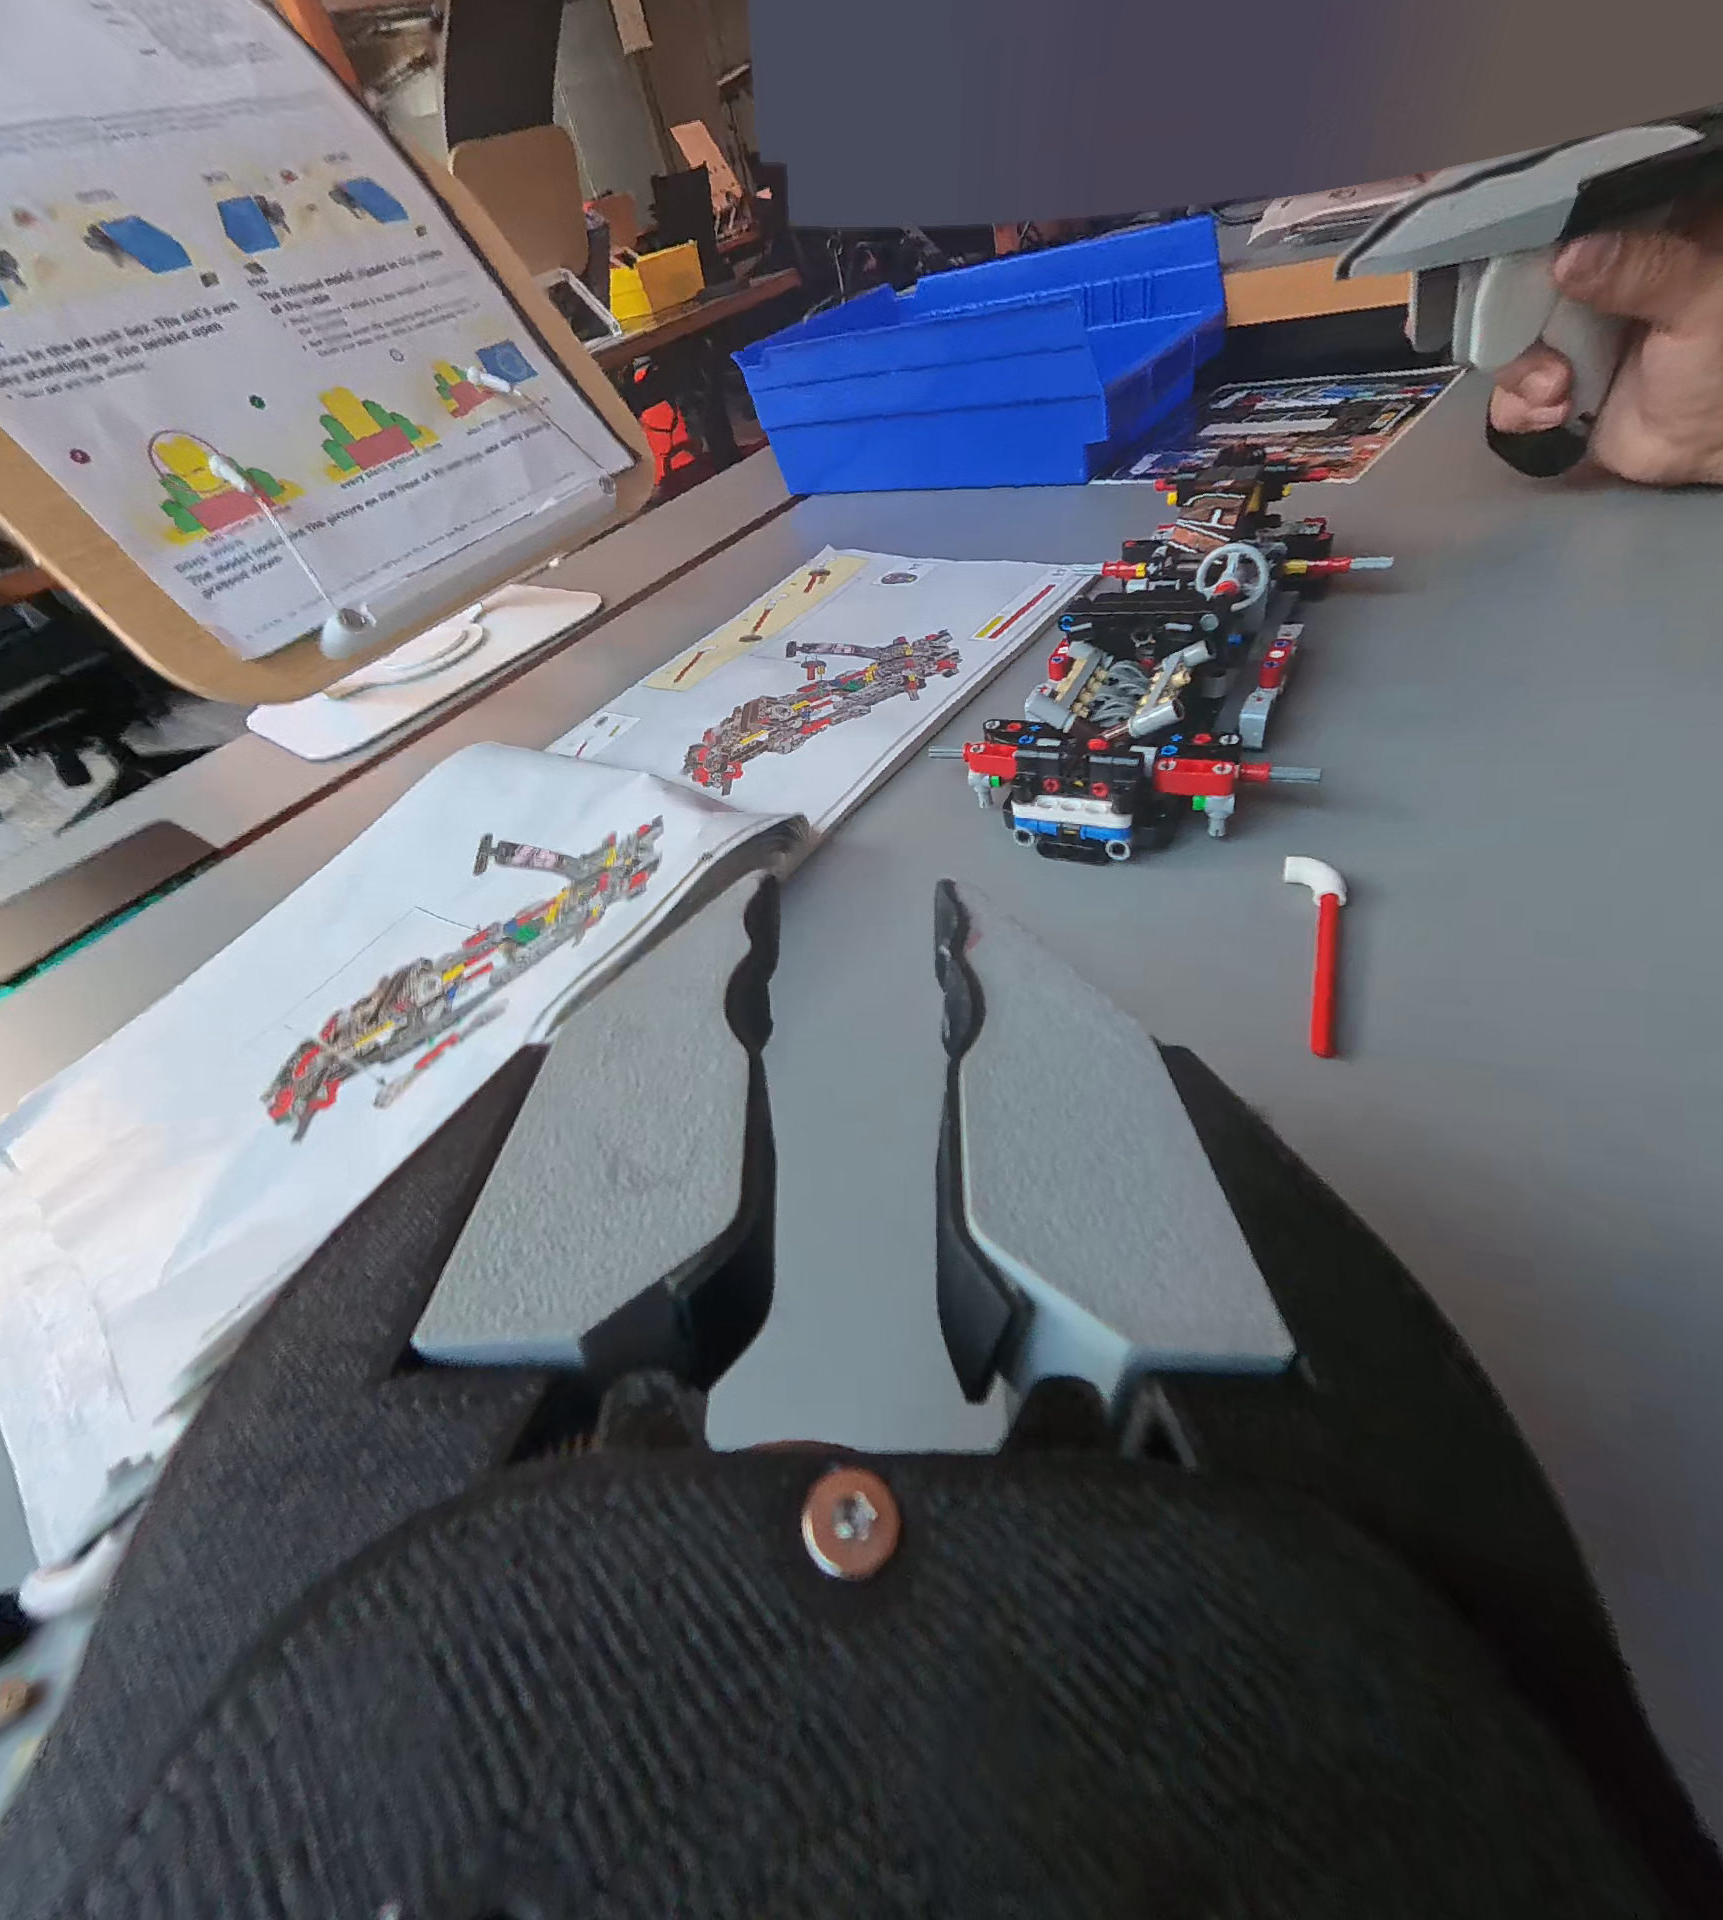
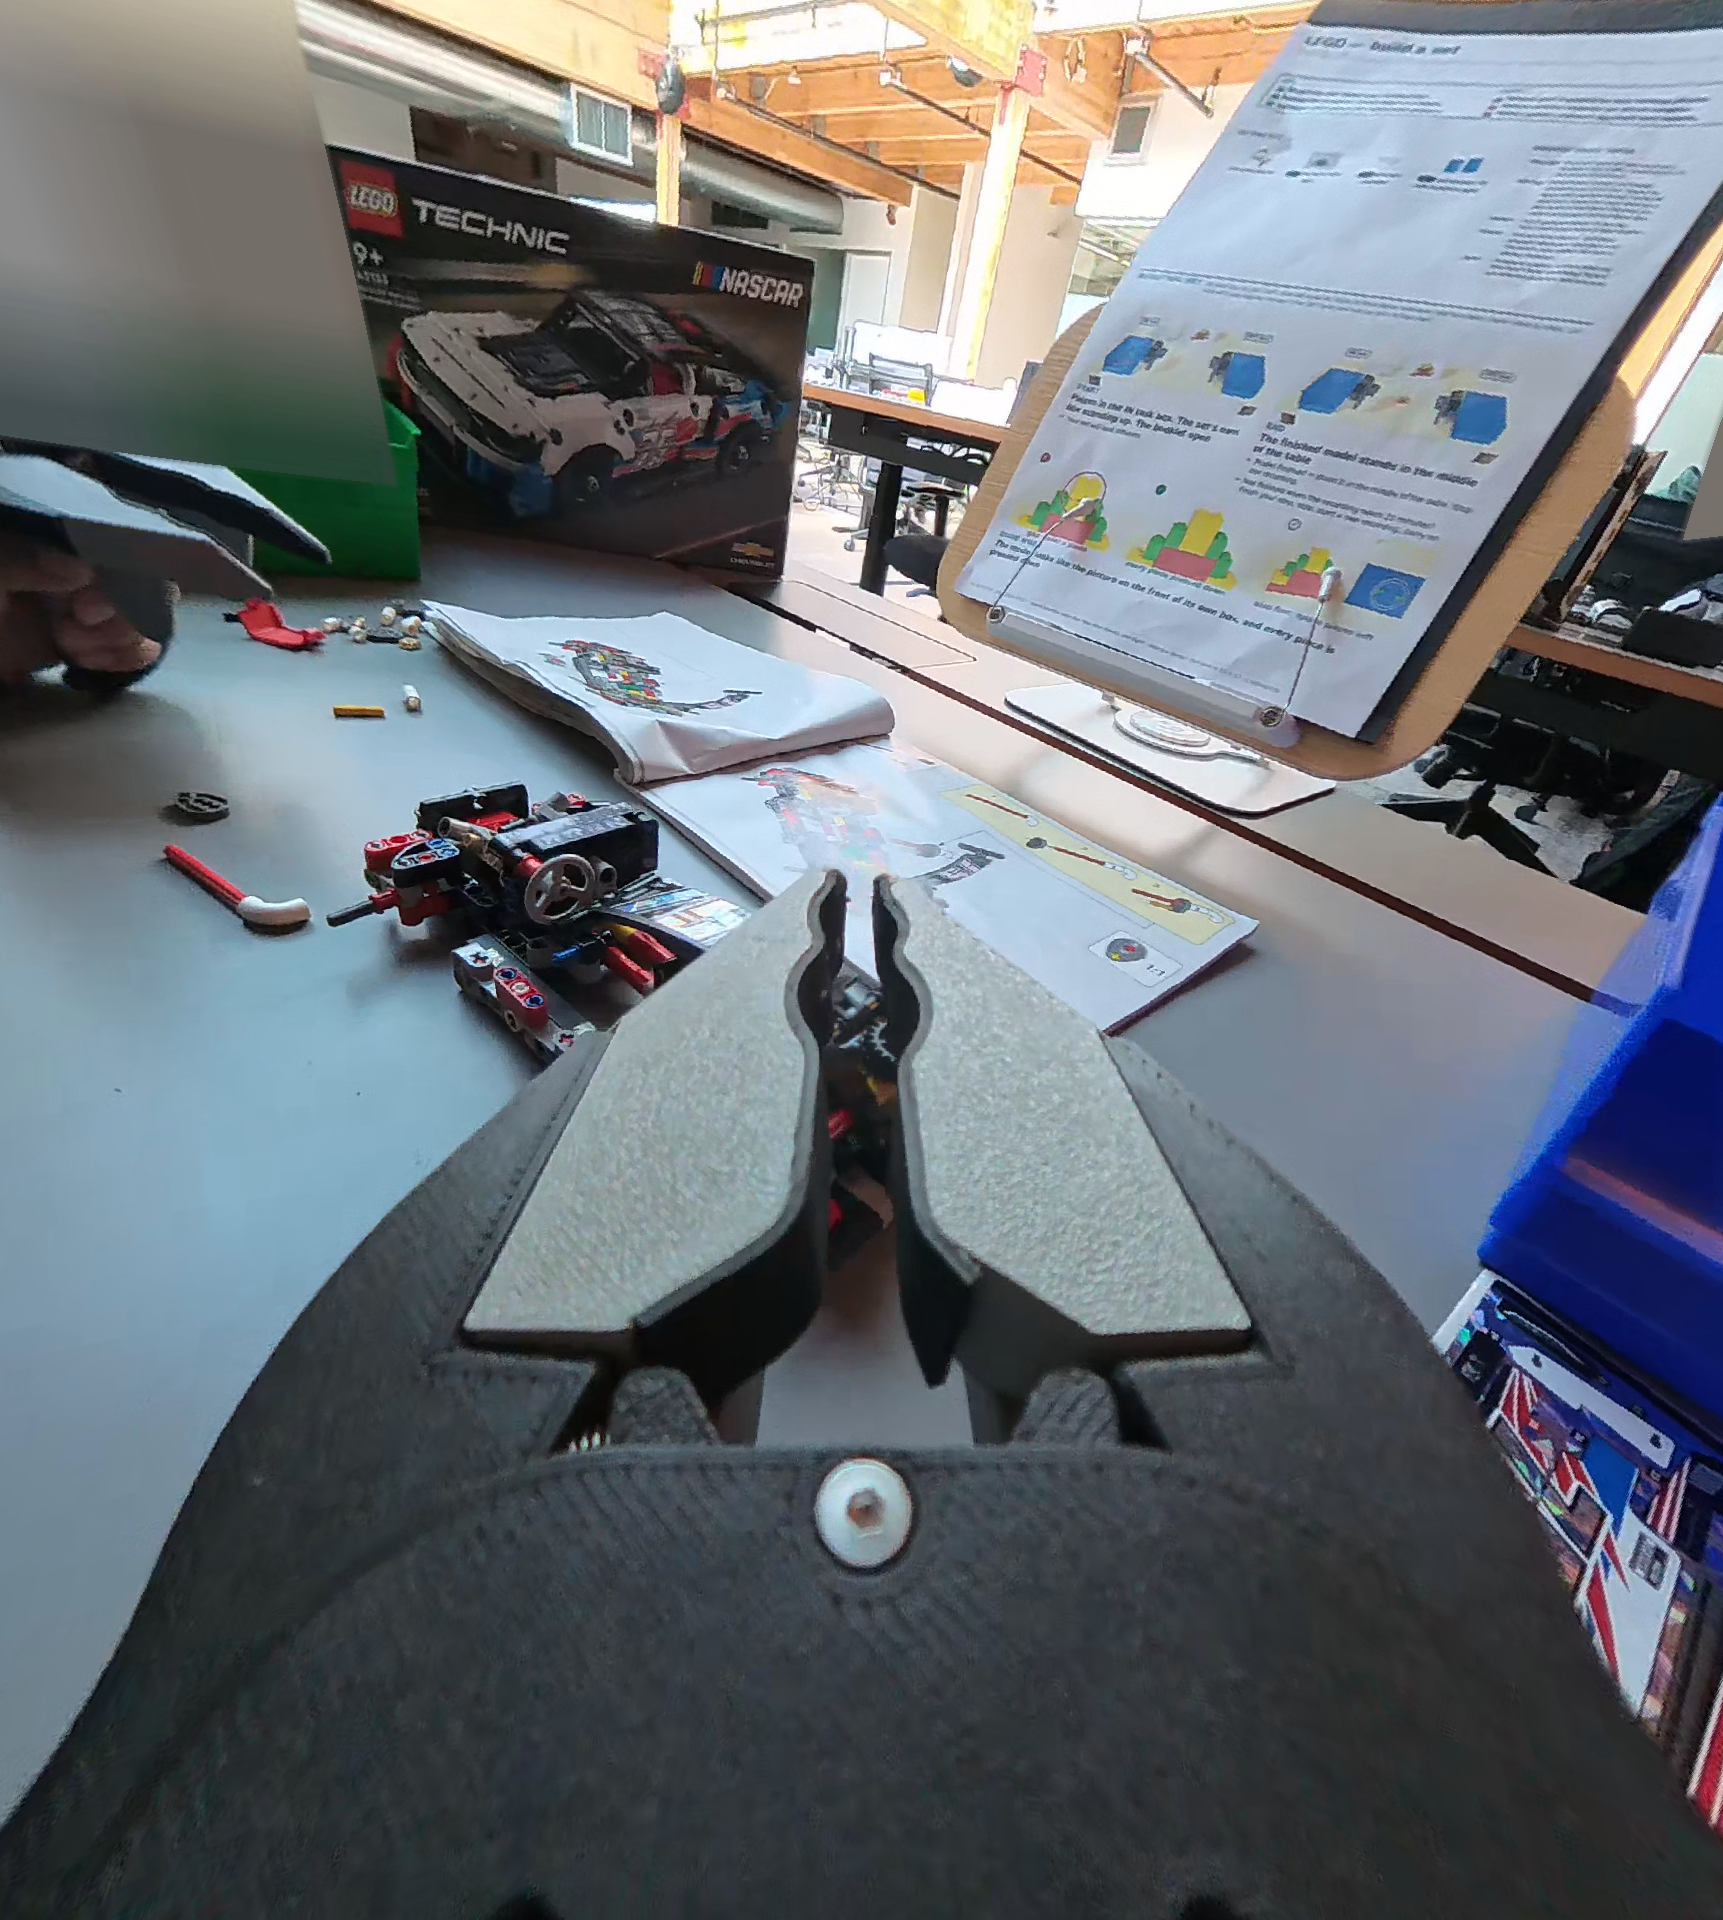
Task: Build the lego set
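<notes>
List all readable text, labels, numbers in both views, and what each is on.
I do not copy out writing; these things bear it:
Black box with a white car picture: large print, legible.
White sheet on the stand: headings legible, small print blurred.
Open booklet: marks too small.
Printed sheet by the blue bin: blurred.

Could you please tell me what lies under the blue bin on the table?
A printed sheet with colourful pictures pokes out from beneath the blue bin; how far it reaches underneath is hidden.

Grey fingers (image 1: 628,1143) (black ribbed housing)
</notes>
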A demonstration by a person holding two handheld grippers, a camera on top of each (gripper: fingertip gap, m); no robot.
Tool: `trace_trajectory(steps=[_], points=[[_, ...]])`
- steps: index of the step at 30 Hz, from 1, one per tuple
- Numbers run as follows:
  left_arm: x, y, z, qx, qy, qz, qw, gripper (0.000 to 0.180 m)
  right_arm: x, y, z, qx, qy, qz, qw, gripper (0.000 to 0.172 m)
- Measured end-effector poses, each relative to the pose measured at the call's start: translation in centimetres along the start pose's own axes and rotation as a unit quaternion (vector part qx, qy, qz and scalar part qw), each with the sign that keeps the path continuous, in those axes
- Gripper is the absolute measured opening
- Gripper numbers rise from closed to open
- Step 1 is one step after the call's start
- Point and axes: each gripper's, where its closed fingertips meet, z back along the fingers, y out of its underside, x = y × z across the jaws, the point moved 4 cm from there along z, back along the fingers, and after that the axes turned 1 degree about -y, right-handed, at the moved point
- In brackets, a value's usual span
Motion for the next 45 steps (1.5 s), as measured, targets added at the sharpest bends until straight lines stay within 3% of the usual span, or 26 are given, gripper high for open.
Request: trace_trajectory(steps=[8, 10, 13, 16, 18, 22, 27, 31, 34, 39, 42, 45], points=[[4.4, 4.0, 9.0, 0.163, -0.107, 0.088, 0.977, 0.025, 1.0, 0.2, -0.5, 0.012, -0.013, 0.015, 1.000, 0.001], [4.5, 4.6, 9.7, 0.188, -0.082, 0.129, 0.970, 0.025, 1.3, 0.1, -0.7, 0.015, -0.017, 0.023, 0.999, 0.002], [4.9, 4.2, 7.9, 0.199, -0.036, 0.134, 0.970, 0.025, 1.9, 0.1, -1.1, 0.019, -0.021, 0.033, 0.999, 0.001], [6.0, 4.3, 4.6, 0.242, 0.017, 0.013, 0.970, 0.017, 2.9, -0.2, -1.6, 0.014, -0.036, 0.031, 0.999, 0.001], [7.0, 5.1, 2.7, 0.287, 0.068, -0.048, 0.954, 0.017, 4.3, -0.7, -2.1, 0.008, -0.060, 0.031, 0.998, 0.002], [7.9, 5.7, 0.3, 0.322, 0.152, -0.078, 0.931, 0.018, 8.5, -0.7, -4.0, 0.027, -0.136, 0.039, 0.990, 0.005], [7.7, 6.6, -0.6, 0.346, 0.202, -0.099, 0.911, 0.019, 13.6, -0.5, -6.0, 0.059, -0.245, 0.041, 0.967, 0.011], [7.3, 7.3, -1.9, 0.356, 0.225, -0.097, 0.902, 0.019, 17.5, 0.2, -7.3, 0.114, -0.342, 0.045, 0.932, 0.018], [6.7, 7.3, -2.3, 0.346, 0.249, -0.085, 0.900, 0.007, 19.7, 0.4, -8.2, 0.133, -0.393, 0.057, 0.908, 0.020], [6.3, 7.3, -1.8, 0.334, 0.244, -0.069, 0.908, 0.007, 20.2, 0.9, -10.2, 0.167, -0.404, 0.107, 0.893, 0.024], [6.2, 7.3, -1.1, 0.327, 0.220, -0.071, 0.916, 0.032, 20.1, 1.4, -11.0, 0.183, -0.396, 0.130, 0.890, 0.023], [6.4, 7.4, -0.6, 0.323, 0.218, -0.069, 0.918, 0.024, 20.3, 1.7, -11.3, 0.182, -0.401, 0.120, 0.890, 0.021]])
